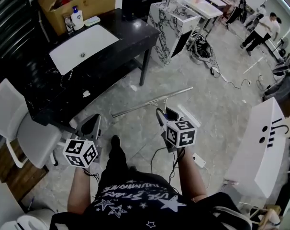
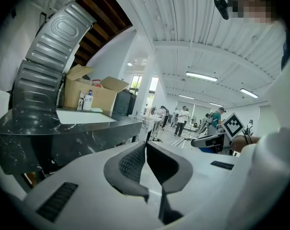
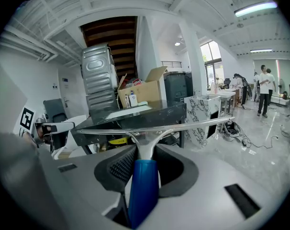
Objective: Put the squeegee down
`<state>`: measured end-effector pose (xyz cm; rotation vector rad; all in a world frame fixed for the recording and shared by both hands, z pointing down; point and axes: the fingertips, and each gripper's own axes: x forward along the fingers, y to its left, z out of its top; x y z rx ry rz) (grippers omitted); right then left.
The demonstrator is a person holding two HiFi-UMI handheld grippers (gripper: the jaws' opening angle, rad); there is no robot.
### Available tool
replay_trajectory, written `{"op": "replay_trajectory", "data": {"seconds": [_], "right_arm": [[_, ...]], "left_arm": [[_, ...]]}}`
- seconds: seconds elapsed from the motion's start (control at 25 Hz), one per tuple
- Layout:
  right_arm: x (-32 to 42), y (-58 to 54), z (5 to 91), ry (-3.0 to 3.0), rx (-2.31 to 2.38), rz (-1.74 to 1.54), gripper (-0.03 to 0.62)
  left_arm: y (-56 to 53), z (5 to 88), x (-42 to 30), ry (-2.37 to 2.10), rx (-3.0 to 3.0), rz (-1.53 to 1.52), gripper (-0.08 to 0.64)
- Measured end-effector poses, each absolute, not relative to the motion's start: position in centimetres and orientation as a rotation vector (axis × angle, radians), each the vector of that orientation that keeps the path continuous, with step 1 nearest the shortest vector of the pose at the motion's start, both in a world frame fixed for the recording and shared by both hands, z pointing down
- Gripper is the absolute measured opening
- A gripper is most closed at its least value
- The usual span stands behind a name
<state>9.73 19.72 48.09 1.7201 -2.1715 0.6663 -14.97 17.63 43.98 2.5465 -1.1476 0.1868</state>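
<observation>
Right gripper [image 3: 144, 153]: jaws clamped on the blue handle of the squeegee [image 3: 142, 186], pads pressing it from both sides. The metal neck rises out of the jaws and forks to the long blade, which runs crosswise ahead of the gripper, its right end slightly higher.

Head view: right gripper [image 1: 162, 116] held out in front of the person; squeegee [image 1: 152, 101] in the air over the grey floor [image 1: 217, 104], touching nothing else, blade slanting from lower left to upper right. Its left end is near the front edge of the black table [image 1: 135, 32].

Left gripper [image 2: 146, 145]: jaws together, tips meeting, nothing between them. In the head view the left gripper [image 1: 90, 127] is low at the person's left, beside the table and well apart from the squeegee.

Around them:
- White sink [image 1: 83, 47] set in the black tabletop.
- Pump bottle [image 1: 77, 18] behind the sink, cardboard box [image 1: 80, 1] beyond it.
- White chair [image 1: 20, 123] at the table's left end.
- Marble-patterned cabinet [image 1: 171, 28] past the table, cables [image 1: 221, 75] lying on the floor near it.
- White panel [image 1: 257, 147] on the right.
- People [image 1: 262, 30] standing far off, upper right.
</observation>
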Motion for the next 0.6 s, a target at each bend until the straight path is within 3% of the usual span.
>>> {"op": "replay_trajectory", "data": {"seconds": [0.6], "right_arm": [[9.6, -0.6, 46.6, -2.123, 1.780, 0.660, 0.137]], "left_arm": [[-4.0, 42.6, -14.7, -1.057, 2.588, 0.170, 0.028]]}}
